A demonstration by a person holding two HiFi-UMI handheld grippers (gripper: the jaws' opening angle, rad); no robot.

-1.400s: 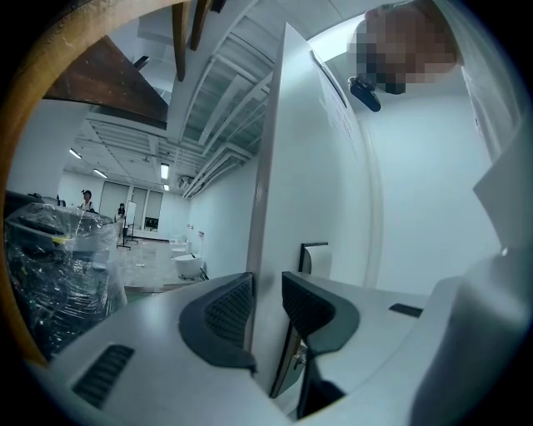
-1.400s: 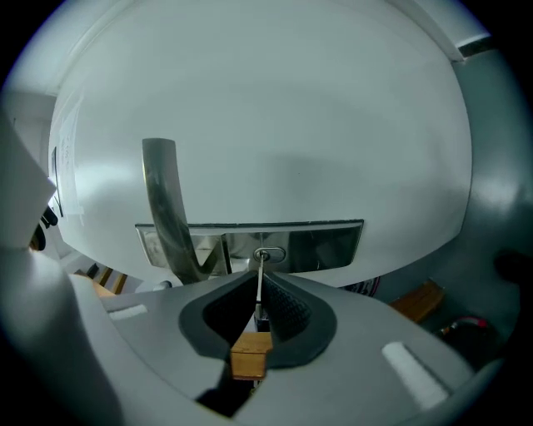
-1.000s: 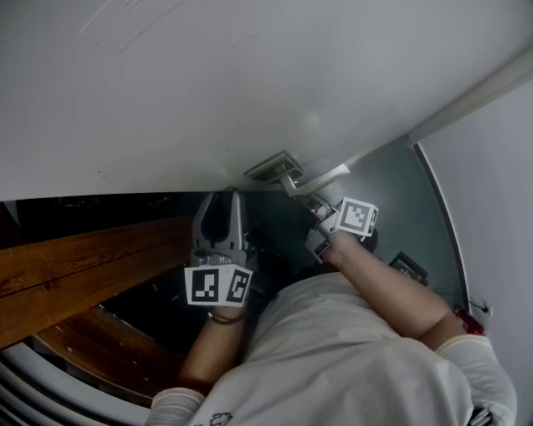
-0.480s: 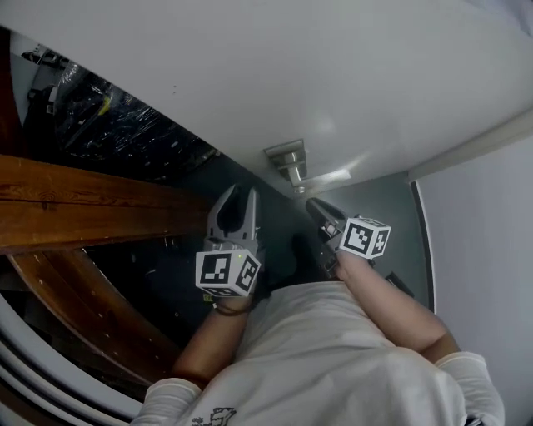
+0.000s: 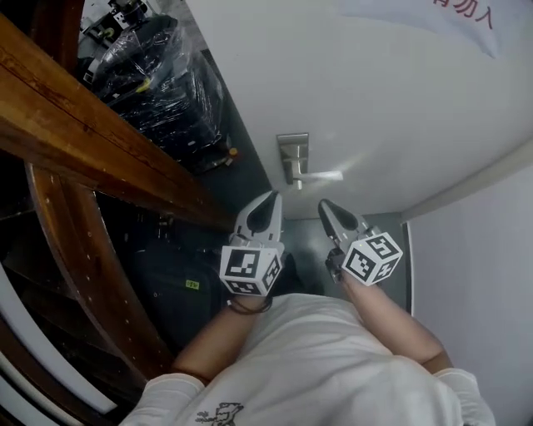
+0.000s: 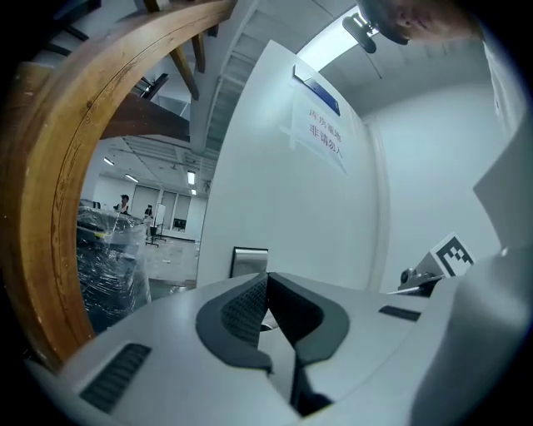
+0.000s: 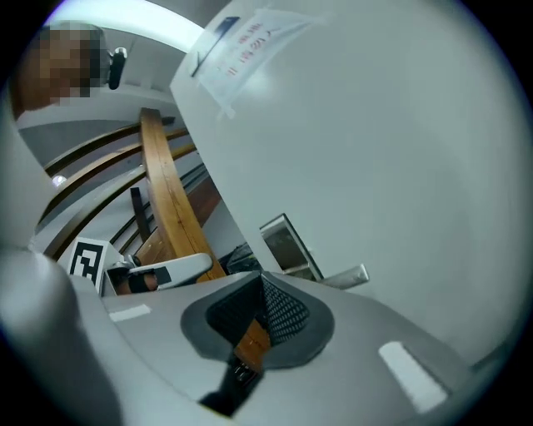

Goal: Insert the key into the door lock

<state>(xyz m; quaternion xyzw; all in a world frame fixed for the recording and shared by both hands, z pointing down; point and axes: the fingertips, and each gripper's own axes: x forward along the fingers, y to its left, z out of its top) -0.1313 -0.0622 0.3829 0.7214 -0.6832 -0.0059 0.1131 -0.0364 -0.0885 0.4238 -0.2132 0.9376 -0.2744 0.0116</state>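
Observation:
A silver lock plate (image 5: 292, 154) with a lever handle (image 5: 323, 175) sits on the white door (image 5: 375, 100). Both grippers point at it from just below, side by side and apart from it. My left gripper (image 5: 271, 198) is shut with nothing between its pads (image 6: 266, 279). My right gripper (image 5: 325, 205) is also shut (image 7: 260, 279); a brown strip in the slit beneath its pads lines up with the wooden beam behind. No key shows in any view. The right gripper view has the plate (image 7: 283, 241) and handle (image 7: 346, 275) close ahead; the plate's lower part is hidden.
A curved wooden beam (image 5: 100, 141) runs along the left. Behind it stands a black plastic-wrapped load (image 5: 166, 83). A paper sign (image 5: 450, 12) hangs high on the door. A pale wall (image 5: 475, 274) meets the door at the right. The person's white shirt (image 5: 316, 366) fills the bottom.
The right gripper has drawn back from right under the handle. Both grippers now sit level below it. The head view has swung, so the beam and wrapped load fill more of the left.

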